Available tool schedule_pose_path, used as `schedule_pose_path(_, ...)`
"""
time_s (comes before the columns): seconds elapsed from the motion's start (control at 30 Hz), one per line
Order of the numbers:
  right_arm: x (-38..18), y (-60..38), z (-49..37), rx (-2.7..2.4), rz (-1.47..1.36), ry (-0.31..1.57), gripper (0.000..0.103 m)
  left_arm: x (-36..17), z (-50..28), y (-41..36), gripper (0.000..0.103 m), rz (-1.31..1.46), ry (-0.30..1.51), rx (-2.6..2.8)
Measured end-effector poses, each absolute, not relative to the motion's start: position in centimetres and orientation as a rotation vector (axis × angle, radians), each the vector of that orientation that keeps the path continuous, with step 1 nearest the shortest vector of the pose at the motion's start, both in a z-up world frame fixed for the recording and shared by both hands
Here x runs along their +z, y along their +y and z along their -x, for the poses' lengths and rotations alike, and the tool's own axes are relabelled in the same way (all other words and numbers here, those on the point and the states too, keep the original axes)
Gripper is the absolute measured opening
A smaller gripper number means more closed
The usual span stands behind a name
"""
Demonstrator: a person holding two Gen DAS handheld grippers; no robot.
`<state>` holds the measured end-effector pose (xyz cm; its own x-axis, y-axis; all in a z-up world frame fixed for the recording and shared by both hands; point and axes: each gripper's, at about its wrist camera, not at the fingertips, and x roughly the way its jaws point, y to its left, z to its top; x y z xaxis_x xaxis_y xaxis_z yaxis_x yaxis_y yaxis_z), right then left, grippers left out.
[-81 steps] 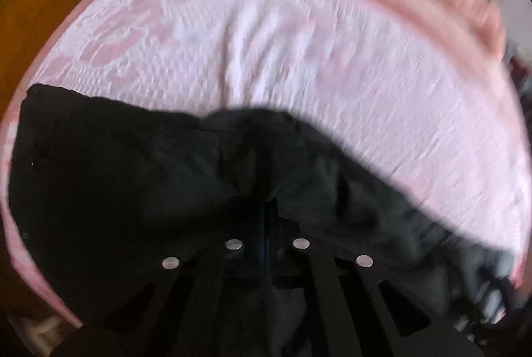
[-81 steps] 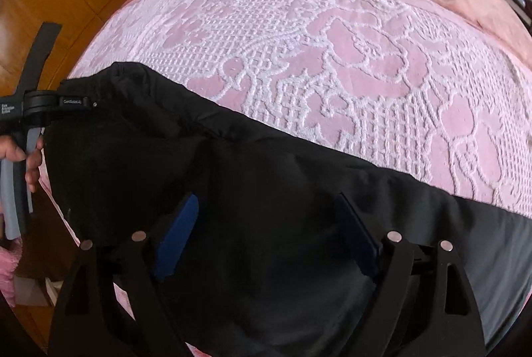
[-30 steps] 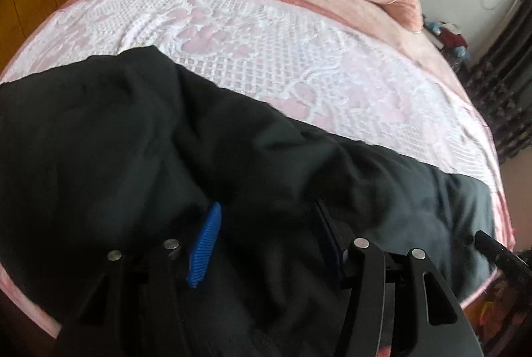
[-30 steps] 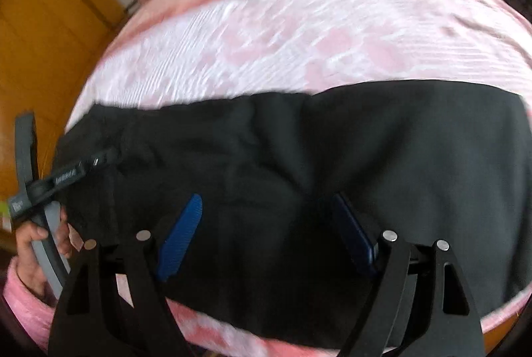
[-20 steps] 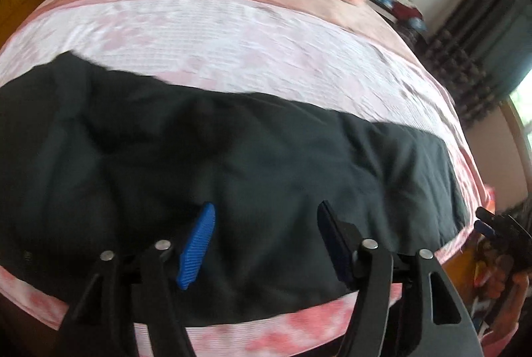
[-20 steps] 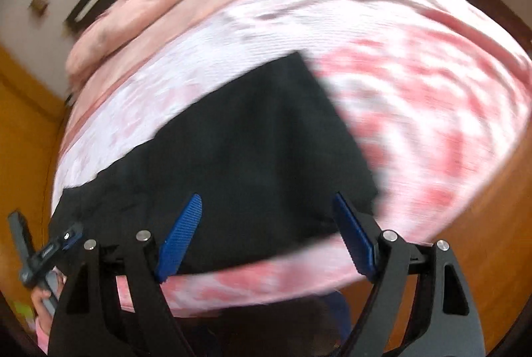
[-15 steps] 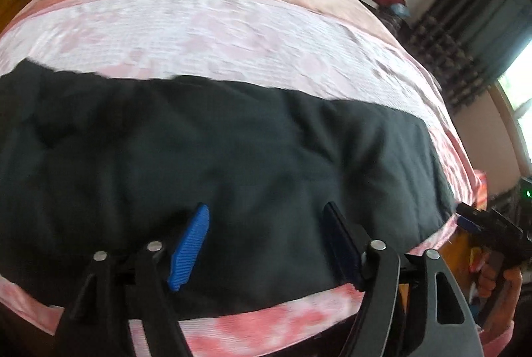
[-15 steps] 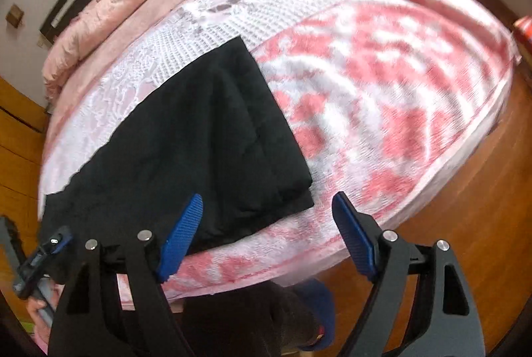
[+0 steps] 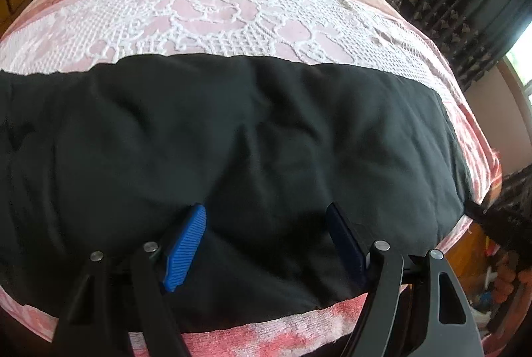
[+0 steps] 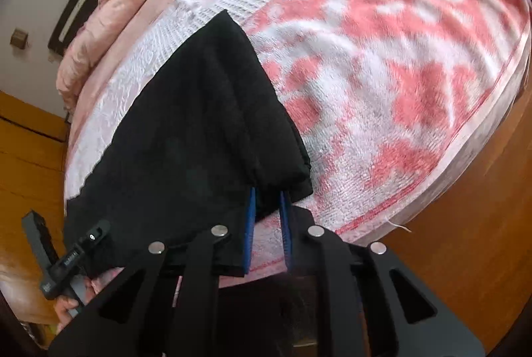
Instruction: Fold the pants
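One pair of black fabric pants [image 9: 252,137] – left end cut off – lies on the pink lace-covered bed [image 9: 212,14]; the left hand-held gripper [image 9: 266,244] is released, the right hand-held gripper [image 10: 267,210] clenches the pants' hem.

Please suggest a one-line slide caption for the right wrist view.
Right hand-held gripper pinches the near corner of the black pants lying on the pink patterned bedspread.
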<state>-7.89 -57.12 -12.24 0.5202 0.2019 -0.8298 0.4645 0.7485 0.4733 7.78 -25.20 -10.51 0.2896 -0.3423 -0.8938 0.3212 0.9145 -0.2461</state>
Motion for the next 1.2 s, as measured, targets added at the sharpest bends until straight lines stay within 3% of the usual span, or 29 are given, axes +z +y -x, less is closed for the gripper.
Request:
schedule_pose_path(0.03,-11.8,-57.2,8.1,-0.175,-0.745,1.022,0.022,-10.3,-7.7,-25.2,0.075,0.017,1.201,-0.438)
schedule_pose_path(0.1,-10.7,-57.3,9.0,-0.198,-0.727,0.994,0.055,-9.7,-7.6,-24.9,0.075,0.042,1.205,-0.442)
schedule_pose_path(0.13,-10.3,-57.3,9.3,-0.202,-0.724,0.984,0.057,-9.4,-7.6,-24.8,0.075,0.061,1.203,-0.448)
schedule_pose_path(0.67,-14.7,-58.7,9.0,-0.095,-1.044,0.950,0.057,-9.5,-6.5,-26.1,0.083,0.053,1.224,-0.477)
schedule_pose_path(0.8,-13.2,-58.3,8.3,-0.102,-0.960,0.947,0.041,-10.2,-6.6,-25.8,0.084,0.040,1.229,-0.464)
schedule_pose_path(0.93,-11.6,-57.7,8.0,-0.101,-0.899,0.925,0.035,-10.3,-6.5,-25.9,0.085,0.026,1.231,-0.463)
schedule_pose_path(0.97,-11.3,-57.6,8.0,-0.090,-0.893,0.910,0.035,-10.3,-6.5,-25.9,0.085,0.025,1.230,-0.463)
schedule_pose_path(1.03,-11.2,-57.4,7.5,-0.073,-0.877,0.909,0.045,-10.4,-6.4,-26.1,0.086,0.015,1.226,-0.465)
schedule_pose_path(1.07,-11.7,-57.3,7.1,-0.069,-0.891,0.920,0.055,-10.4,-6.3,-26.2,0.086,0.010,1.225,-0.467)
schedule_pose_path(1.1,-12.2,-57.3,6.7,-0.067,-0.897,0.931,0.056,-10.4,-6.3,-26.2,0.086,0.009,1.223,-0.469)
schedule_pose_path(1.13,-12.7,-57.3,6.3,-0.063,-0.905,0.940,0.053,-10.3,-6.2,-26.1,0.086,0.012,1.223,-0.471)
schedule_pose_path(1.2,-14.1,-57.5,5.6,-0.040,-0.961,0.951,0.037,-10.3,-6.3,-25.9,0.086,0.023,1.226,-0.470)
